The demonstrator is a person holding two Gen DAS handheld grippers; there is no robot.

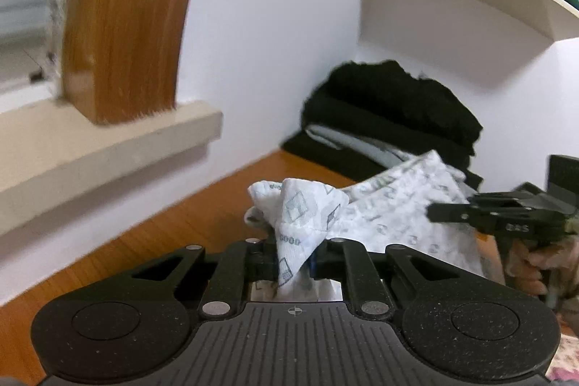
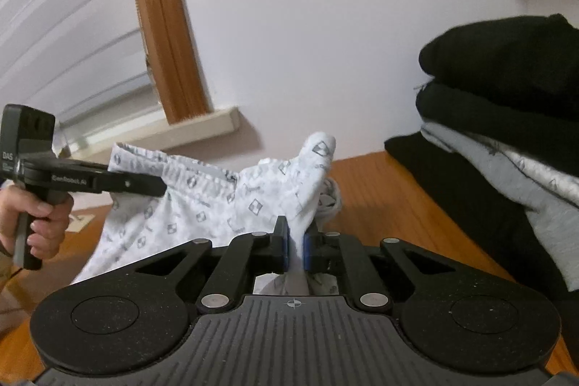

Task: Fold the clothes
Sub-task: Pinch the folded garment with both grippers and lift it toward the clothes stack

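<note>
The right tongs (image 2: 296, 246) pinch a raised fold of the white patterned garment (image 2: 202, 205) between their blue pads (image 2: 284, 246), the cloth peaking above them. At the left, a hand (image 2: 39, 223) grips the handle of the left tongs (image 2: 159, 186), whose tips meet the garment's waistband edge, so the cloth hangs stretched between the two over the wooden tabletop (image 2: 398, 205). To the right, a stack of folded clothes (image 2: 506, 132), black on top with a grey piece between, sits on the tabletop against the white wall (image 2: 325, 24), and a wooden window frame (image 2: 163, 24) with a pale sill (image 2: 202, 129) stands behind.
</note>
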